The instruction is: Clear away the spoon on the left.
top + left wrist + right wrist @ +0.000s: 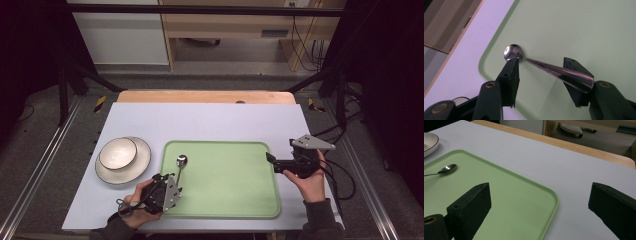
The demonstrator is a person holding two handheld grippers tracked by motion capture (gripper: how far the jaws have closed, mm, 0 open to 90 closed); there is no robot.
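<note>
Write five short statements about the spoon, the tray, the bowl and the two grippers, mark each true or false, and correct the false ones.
1. The spoon lies on the green tray. True.
2. The bowl sits on the tray. False: it sits on a plate on the table, left of the tray.
3. The left gripper has its jaws apart, with the spoon's handle between them. True: the pads do not clamp it.
4. The right gripper holds the spoon. False: its jaws are wide open over the tray's right edge, with nothing between them.
5. The spoon's bowl end points toward the person. False: it points away, toward the far edge of the tray.
</note>
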